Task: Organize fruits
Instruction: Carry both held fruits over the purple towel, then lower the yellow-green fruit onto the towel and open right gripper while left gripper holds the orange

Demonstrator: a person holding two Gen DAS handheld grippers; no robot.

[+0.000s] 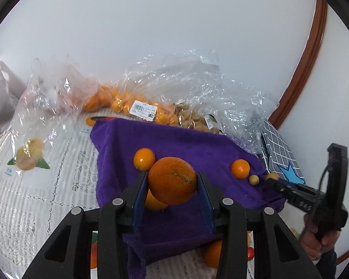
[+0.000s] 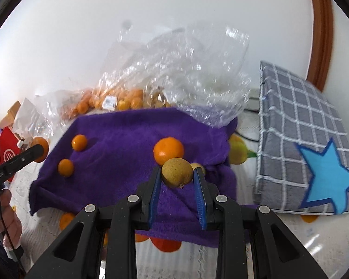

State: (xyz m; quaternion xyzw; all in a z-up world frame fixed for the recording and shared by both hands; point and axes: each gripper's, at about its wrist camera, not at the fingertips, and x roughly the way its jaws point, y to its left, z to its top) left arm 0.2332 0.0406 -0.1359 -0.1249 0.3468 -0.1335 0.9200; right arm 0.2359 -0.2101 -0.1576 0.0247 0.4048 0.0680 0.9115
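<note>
My left gripper (image 1: 172, 174) is shut on a large orange (image 1: 172, 183), held just above a purple towel (image 1: 186, 144). My right gripper (image 2: 176, 170) is shut on a small yellow-brown round fruit (image 2: 177, 173). Three small orange fruits (image 2: 79, 142) (image 2: 65, 167) (image 2: 168, 151) lie on the towel (image 2: 118, 139). Another yellow-brown fruit (image 2: 199, 165) sits just behind the right finger. In the left wrist view the right gripper (image 1: 271, 179) comes in from the right. The right wrist view has the left gripper (image 2: 40, 149) with its orange at the left edge.
Clear plastic bags (image 1: 137, 107) of small orange fruits and brownish fruits lie behind the towel. A grey checked cushion with a blue star (image 2: 302, 139) stands to the right. A red box (image 2: 3, 153) is at far left. A white lace tablecloth (image 1: 46, 186) covers the table.
</note>
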